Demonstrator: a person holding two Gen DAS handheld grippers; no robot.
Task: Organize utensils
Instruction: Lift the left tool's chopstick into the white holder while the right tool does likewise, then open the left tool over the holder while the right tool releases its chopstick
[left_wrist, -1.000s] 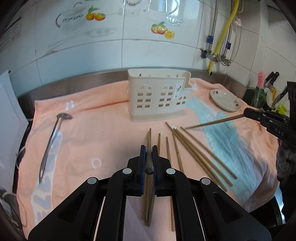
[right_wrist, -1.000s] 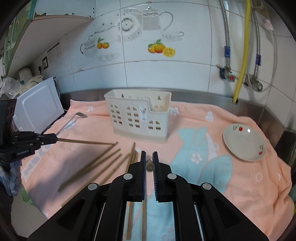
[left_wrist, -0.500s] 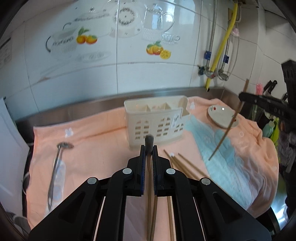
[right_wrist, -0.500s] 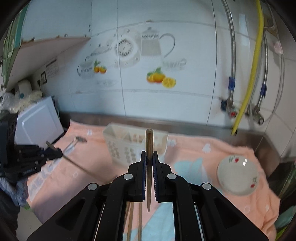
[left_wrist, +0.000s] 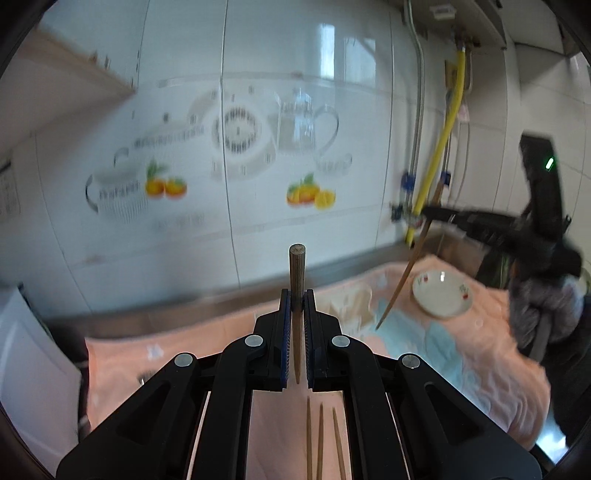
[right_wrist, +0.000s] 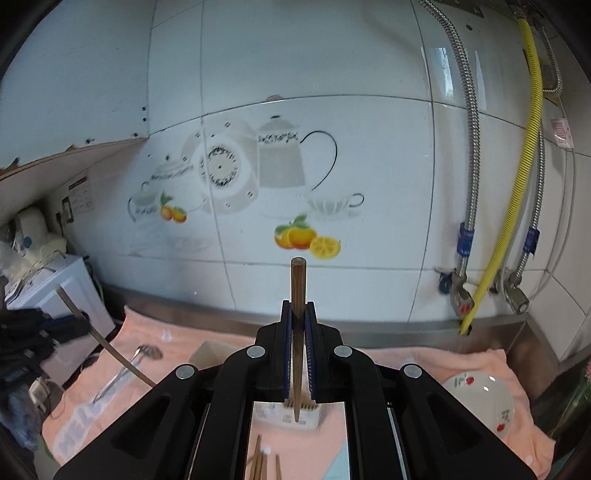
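Observation:
My left gripper (left_wrist: 296, 299) is shut on a wooden chopstick (left_wrist: 296, 273) that stands upright, thick end up. My right gripper (right_wrist: 298, 310) is shut on another chopstick (right_wrist: 297, 288), also upright, its thin tip above the cream utensil holder (right_wrist: 288, 415) seen between the jaws. In the left wrist view the right gripper (left_wrist: 428, 212) holds its chopstick (left_wrist: 404, 273) slanting down over the holder (left_wrist: 351, 299). In the right wrist view the left gripper (right_wrist: 77, 319) holds its chopstick (right_wrist: 107, 345) at the left. Loose chopsticks (left_wrist: 320, 439) lie on the peach towel (left_wrist: 480, 369).
A small white plate (left_wrist: 443, 293) with red cherries lies on the towel at the right, also in the right wrist view (right_wrist: 484, 398). A metal ladle (right_wrist: 125, 371) lies at the left. A white appliance (right_wrist: 55, 291) stands at the left. Pipes and a yellow hose (right_wrist: 517, 206) run down the tiled wall.
Both grippers have risen and tilted up with their chopsticks, so the wall now fills both views. The chopsticks have swung from level to upright, over the holder.

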